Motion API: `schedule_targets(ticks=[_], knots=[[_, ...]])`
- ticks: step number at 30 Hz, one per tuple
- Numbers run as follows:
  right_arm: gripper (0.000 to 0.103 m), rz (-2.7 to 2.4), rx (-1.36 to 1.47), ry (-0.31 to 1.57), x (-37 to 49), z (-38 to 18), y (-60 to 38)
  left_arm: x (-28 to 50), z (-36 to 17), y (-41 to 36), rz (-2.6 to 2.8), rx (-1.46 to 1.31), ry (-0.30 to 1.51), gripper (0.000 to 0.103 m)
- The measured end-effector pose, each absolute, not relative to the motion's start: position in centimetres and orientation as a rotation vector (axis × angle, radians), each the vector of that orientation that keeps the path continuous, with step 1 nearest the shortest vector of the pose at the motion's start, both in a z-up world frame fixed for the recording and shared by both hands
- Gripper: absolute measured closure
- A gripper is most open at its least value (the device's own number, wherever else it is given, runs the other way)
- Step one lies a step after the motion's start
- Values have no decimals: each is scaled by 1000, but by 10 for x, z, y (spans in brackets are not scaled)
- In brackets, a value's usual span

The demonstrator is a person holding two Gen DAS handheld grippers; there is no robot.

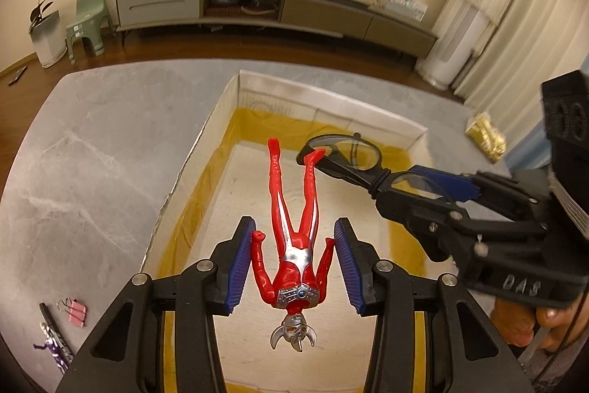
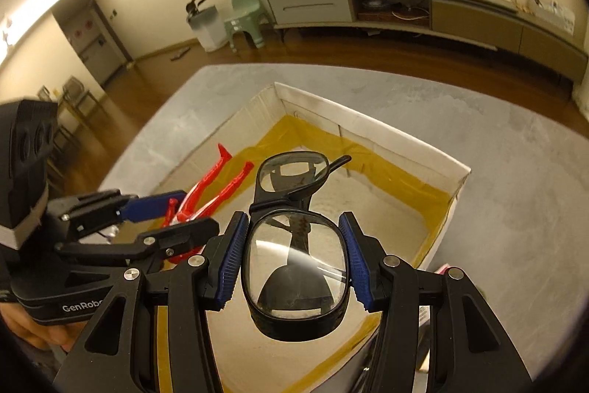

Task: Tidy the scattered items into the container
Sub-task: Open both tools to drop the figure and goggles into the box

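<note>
An open cardboard box (image 1: 331, 94) with yellow tape along its floor edges stands on a grey marbled table. My left gripper (image 1: 294, 264) hangs over it with a red and silver toy figure (image 1: 291, 231) between its pads, head toward the camera, legs pointing away. The pads press on the figure's arms and it hangs above the box floor. My right gripper (image 2: 294, 260) is shut on one lens of a pair of black glasses (image 2: 294, 267), also over the box (image 2: 368, 120). From the left wrist view it (image 1: 390, 185) comes in from the right, glasses (image 1: 346, 150) near the figure's feet.
Pink binder clips (image 1: 76, 310), a black pen and a purple trinket (image 1: 51, 348) lie on the table left of the box. A gold packet (image 1: 486, 137) lies to its right. A person's fingers (image 1: 545, 323) hold the right gripper's handle. A long TV cabinet (image 1: 239, 2) stands across the room.
</note>
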State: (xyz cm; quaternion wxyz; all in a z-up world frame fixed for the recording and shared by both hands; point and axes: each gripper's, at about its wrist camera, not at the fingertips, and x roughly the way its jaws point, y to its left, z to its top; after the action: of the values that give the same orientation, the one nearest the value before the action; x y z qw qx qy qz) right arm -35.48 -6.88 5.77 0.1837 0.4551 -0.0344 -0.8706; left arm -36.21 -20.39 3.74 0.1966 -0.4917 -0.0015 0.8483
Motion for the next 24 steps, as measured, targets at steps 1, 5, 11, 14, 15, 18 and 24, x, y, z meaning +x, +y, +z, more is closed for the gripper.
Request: schedule_targets(ticks=[1, 5, 11, 14, 15, 18, 24], knots=[[50, -2455, 1296, -63, -358, 54, -71, -366, 34, -202, 2372, -1396, 6, 57], [49, -2450, 1347, 50, -372, 44, -78, -382, 19, -199, 2354, -1473, 41, 57], [49, -2462, 1366, 174, -390, 35, -83, -402, 2, -192, 2333, -1540, 102, 56], [48, -2486, 1375, 193, -395, 34, -79, -407, -5, -191, 2327, -1574, 133, 55], [48, -2491, 1376, 191, -395, 33, -77, -407, -7, -190, 2334, -1576, 151, 55], [48, -2493, 1386, 148, -394, 34, -69, -404, -6, -190, 2324, -1576, 155, 53], [48, -2432, 1414, 3, -380, 34, -57, -392, 2, -196, 2325, -1566, 176, 53]])
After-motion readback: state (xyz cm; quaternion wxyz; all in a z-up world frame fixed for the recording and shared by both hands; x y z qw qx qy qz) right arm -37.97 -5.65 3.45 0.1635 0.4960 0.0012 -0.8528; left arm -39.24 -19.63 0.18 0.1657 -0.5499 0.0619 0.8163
